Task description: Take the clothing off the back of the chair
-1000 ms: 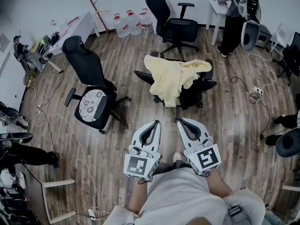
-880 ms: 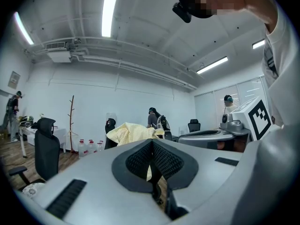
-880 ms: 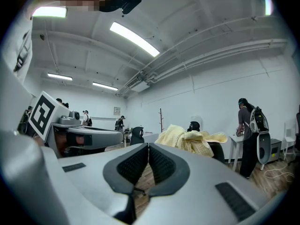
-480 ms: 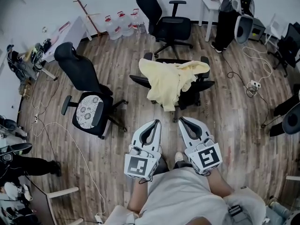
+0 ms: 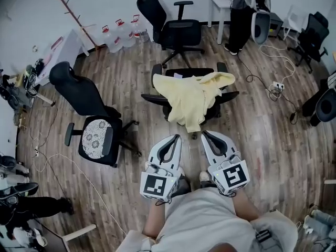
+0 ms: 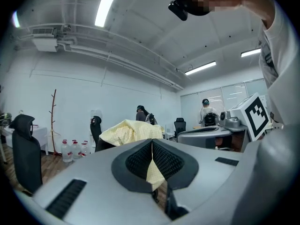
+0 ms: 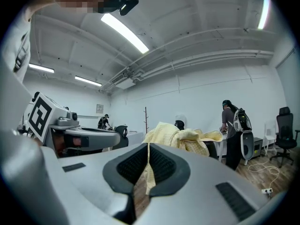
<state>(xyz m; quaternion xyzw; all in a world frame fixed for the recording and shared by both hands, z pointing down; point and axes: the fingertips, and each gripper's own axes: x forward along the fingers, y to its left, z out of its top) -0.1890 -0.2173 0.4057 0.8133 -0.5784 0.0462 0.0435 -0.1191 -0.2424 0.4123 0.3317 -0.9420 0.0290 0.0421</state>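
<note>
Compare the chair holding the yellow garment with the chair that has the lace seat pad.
The middle chair has yellow clothing draped over its back; the left chair has a bare back. The left chair carries a white lace pad on its seat; the middle one shows none. Both are black wheeled office chairs.

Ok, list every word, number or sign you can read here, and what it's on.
No text here is readable.
On the cubes of the left gripper and right gripper: square patterns only, no letters.
On the bottles: any labels too small to read.
On the wall sign: too small to read.
</note>
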